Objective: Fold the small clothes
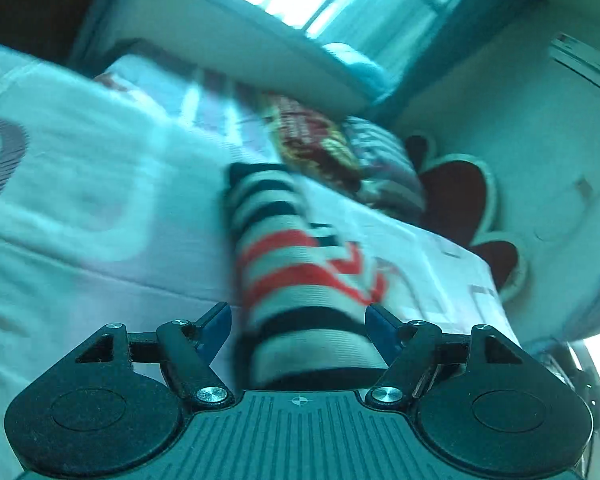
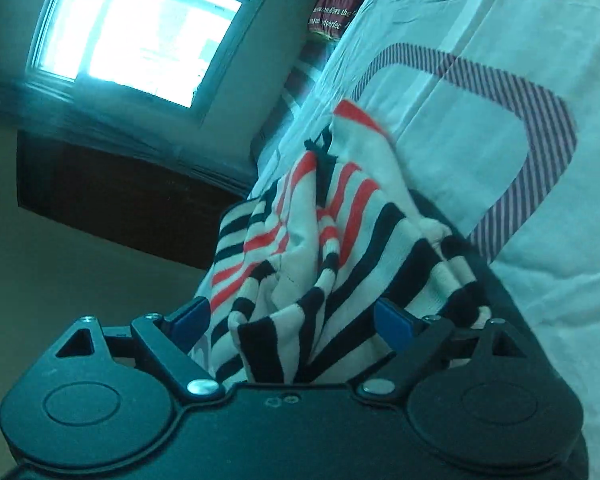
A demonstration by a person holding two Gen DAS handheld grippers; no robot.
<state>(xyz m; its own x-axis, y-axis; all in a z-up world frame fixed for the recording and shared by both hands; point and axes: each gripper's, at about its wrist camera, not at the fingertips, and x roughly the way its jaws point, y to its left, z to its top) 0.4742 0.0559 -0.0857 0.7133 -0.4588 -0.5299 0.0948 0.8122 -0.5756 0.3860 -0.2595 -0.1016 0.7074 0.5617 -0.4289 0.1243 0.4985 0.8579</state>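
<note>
Striped garment (image 1: 300, 280), knit in black, white and red bands, lies closest of all, bunched right between the fingers of both claws. At the left claw (image 1: 298, 316) the two blue tips stand spread with the cloth filling the gap between them; the fabric passes under the claw body, so it looks open around the cloth, not pinching it. The right claw (image 2: 294, 316) shows the same: blue tips well apart, a crumpled heap of stripes rising between them and spilling over the right-hand tip. My judgement is that the fold is at an early stage, the piece gathered but not laid flat, and the next move calls for each claw to close on an edge or corner and draw the cloth out straight before doubling it over. From the left claw the garment runs as a narrow roll straight ahead, its long axis along the fingers, dark end farthest away. From the right claw it fans forward and slightly right, with no clean axis. It rests on the bed (image 2: 500, 60), whose pale sheet carries striped rounded shapes. Beyond sit patterned pillows (image 1: 320, 140), blurred, and farthest off a bright window (image 2: 140, 28).
</note>
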